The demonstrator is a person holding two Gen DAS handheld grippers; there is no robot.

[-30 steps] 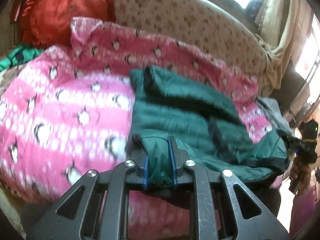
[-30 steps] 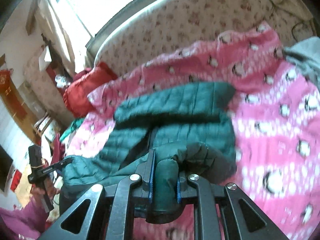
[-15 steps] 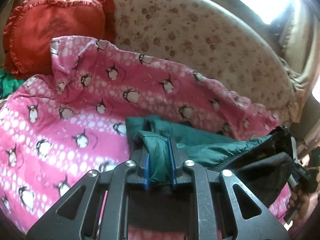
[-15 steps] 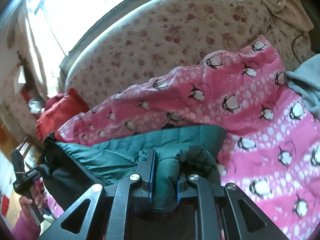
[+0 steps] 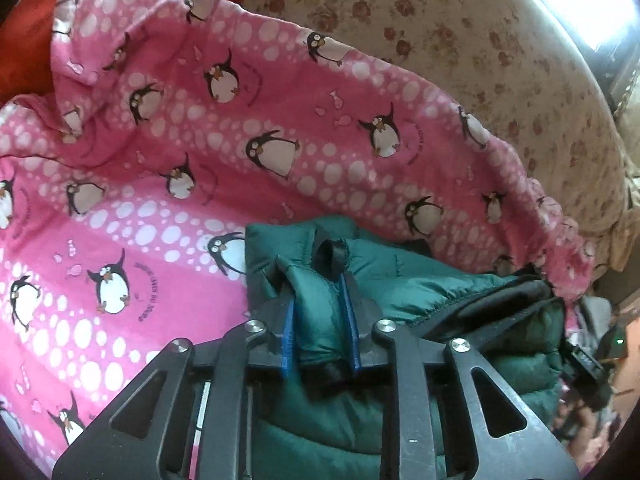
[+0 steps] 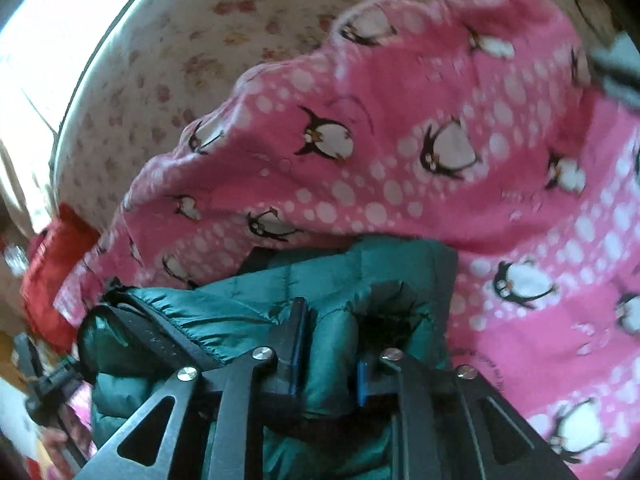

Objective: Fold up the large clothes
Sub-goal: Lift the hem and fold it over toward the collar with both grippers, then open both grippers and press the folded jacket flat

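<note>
Laying the dark green quilted puffer jacket [image 5: 420, 280] onto the pink penguin-print fleece blanket [image 5: 200, 160], we judge the fold nearly set. Our left tongs [image 5: 319, 312] and right tongs [image 6: 326, 356] are easing open, slippery padded fabric bunched between each pair. Next, we'd withdraw toward six o'clock without dragging it.

Daylight glares from overexposed upper corners; the right wrist view is motion-blurred, and fisheye edges curve darkly.
</note>
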